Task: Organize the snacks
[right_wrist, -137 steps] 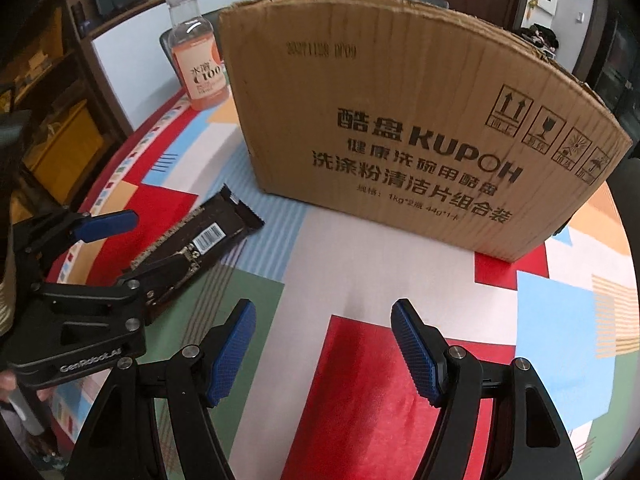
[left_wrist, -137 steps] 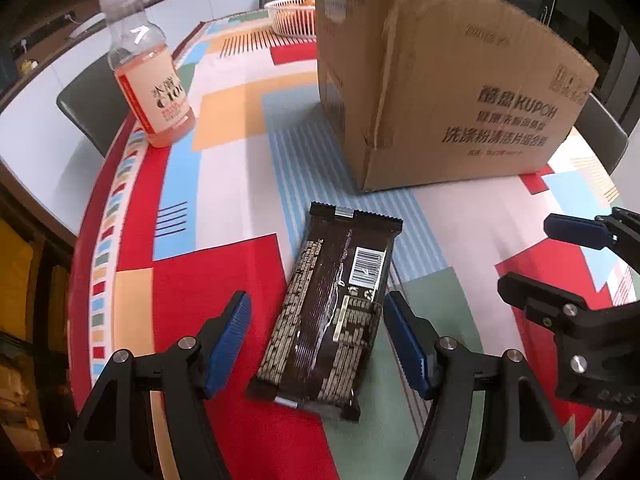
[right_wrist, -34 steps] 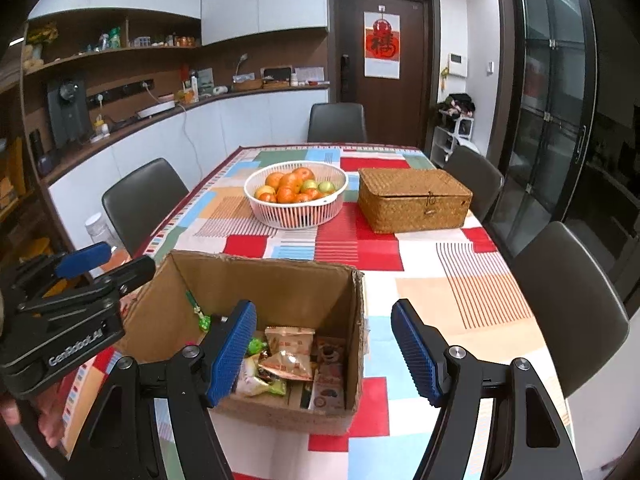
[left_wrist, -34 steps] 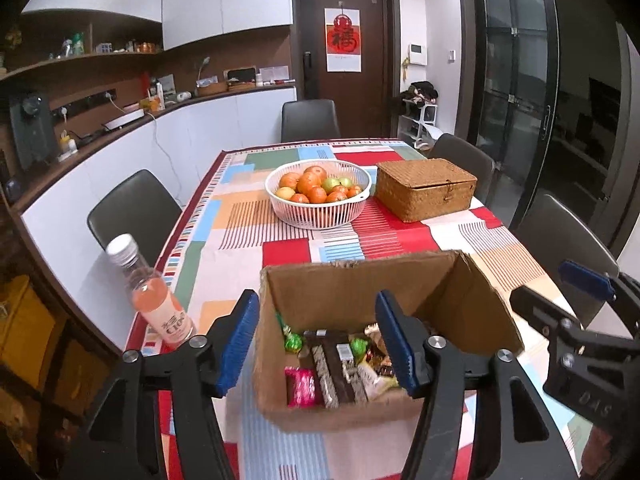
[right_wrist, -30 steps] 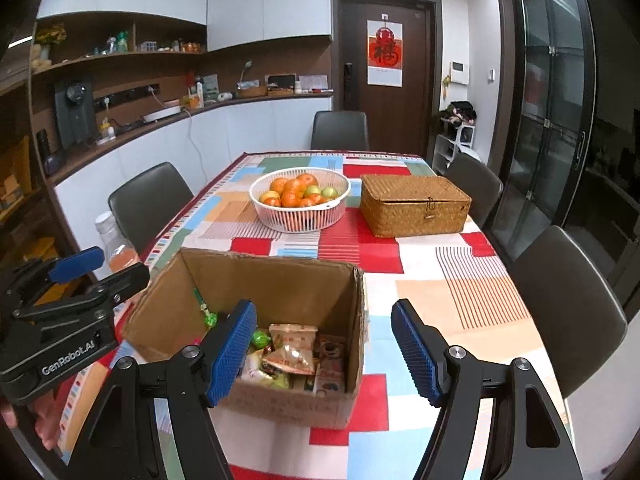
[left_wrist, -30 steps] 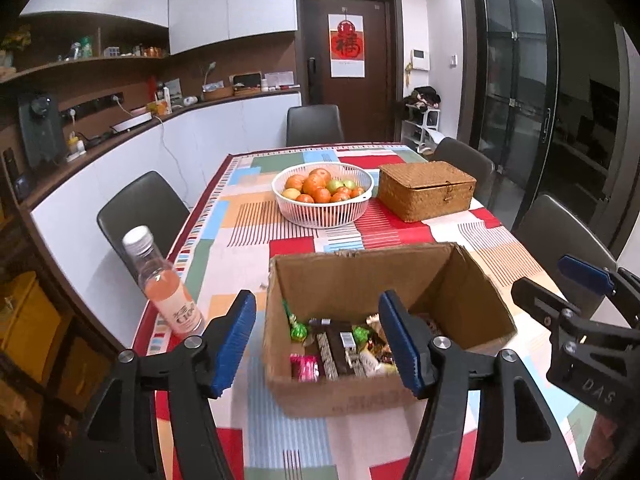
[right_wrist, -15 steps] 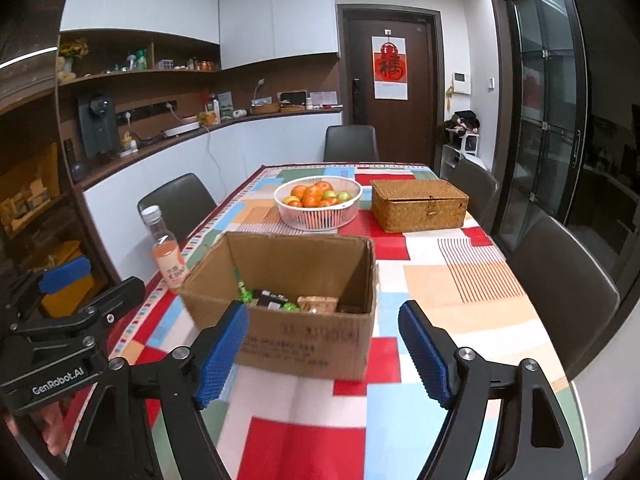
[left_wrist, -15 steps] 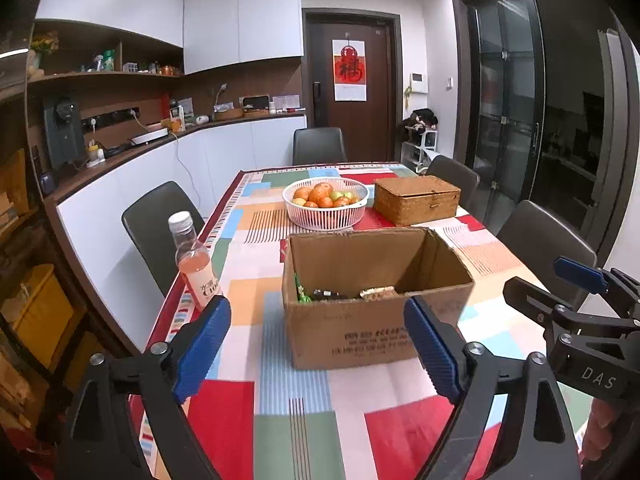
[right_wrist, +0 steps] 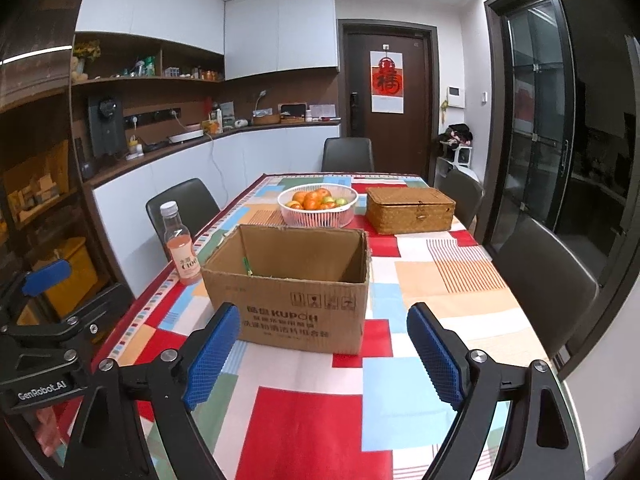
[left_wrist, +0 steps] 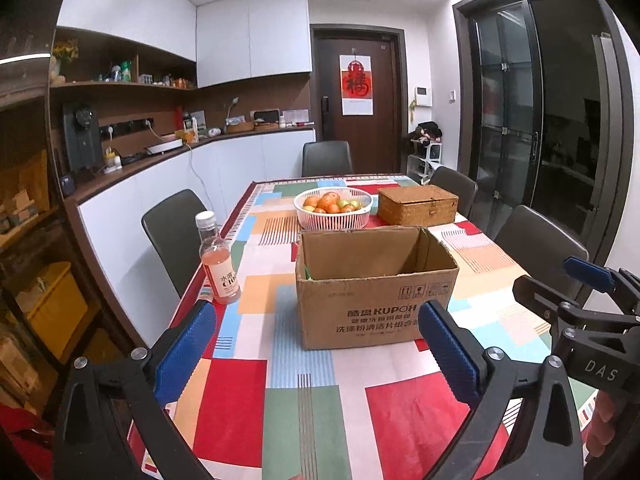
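The table (left_wrist: 280,420) fills the lower part of both views under a cloth of red, blue, green and orange blocks, with dark chairs (left_wrist: 176,232) along its sides. On it, toward the near end, stands the cardboard box (left_wrist: 376,304), upright and open at the top, printed side facing the cameras; everything else is placed here by that box.

Behind the box on the right is a woven basket (left_wrist: 418,205) with its lid shut. Behind the box, a little to the left, sits a white fruit bowl (left_wrist: 333,210) of oranges and green fruit, just beside the basket. To the left of the box, near the table edge, a bottle (left_wrist: 218,256) of pink drink stands upright, apart from the box wall.

The snacks are inside the box (from this low angle only a green wrapper tip (right_wrist: 248,266) shows against the inner left wall; the rest is hidden by the front wall).

The left gripper (left_wrist: 316,354) hangs in front of the box, above the cloth, its blue pads (left_wrist: 186,352) spread wide with nothing between them. The right gripper (right_wrist: 322,354) is also in front of the box, pads (right_wrist: 434,356) just as wide apart and bare. Each gripper shows at the edge of the other's view, well clear of the box.
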A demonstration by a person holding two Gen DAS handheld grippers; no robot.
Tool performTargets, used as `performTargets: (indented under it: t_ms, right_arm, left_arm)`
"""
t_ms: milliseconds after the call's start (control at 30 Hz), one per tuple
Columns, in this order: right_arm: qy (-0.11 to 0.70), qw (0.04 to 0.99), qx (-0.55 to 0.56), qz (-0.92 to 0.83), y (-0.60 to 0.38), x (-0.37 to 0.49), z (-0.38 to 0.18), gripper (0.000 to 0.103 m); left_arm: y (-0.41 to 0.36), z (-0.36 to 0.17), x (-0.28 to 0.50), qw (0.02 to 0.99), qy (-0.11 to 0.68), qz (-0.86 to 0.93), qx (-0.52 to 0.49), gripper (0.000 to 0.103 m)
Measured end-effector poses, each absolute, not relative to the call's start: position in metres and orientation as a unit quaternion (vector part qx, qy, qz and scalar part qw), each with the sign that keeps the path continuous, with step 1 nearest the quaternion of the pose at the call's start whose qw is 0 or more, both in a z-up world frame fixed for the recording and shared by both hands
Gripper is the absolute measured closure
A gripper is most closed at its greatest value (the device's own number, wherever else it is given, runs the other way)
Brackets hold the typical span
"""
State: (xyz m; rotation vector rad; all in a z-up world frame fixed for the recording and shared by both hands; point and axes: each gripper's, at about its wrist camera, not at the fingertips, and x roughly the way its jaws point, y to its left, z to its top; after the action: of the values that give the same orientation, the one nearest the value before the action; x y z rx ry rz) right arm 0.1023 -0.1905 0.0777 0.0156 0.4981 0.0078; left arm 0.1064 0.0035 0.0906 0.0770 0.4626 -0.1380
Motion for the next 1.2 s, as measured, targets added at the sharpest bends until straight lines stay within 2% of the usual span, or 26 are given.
performTargets:
  t_ms: [200,1200]
  right_arm:
    - [0.233,0.972,0.013,-0.004,-0.195,0.088,0.084,0.013]
    - [0.246,0.969,0.007,-0.002,-0.191,0.08,0.08,0.012]
  left_arm:
    - [0.002,0.095,0.096,0.972,0.217,-0.073,0.049,0.0]
    - [0.006,0.096,0.086,0.977,0.198,-0.066,0.052,0.0]
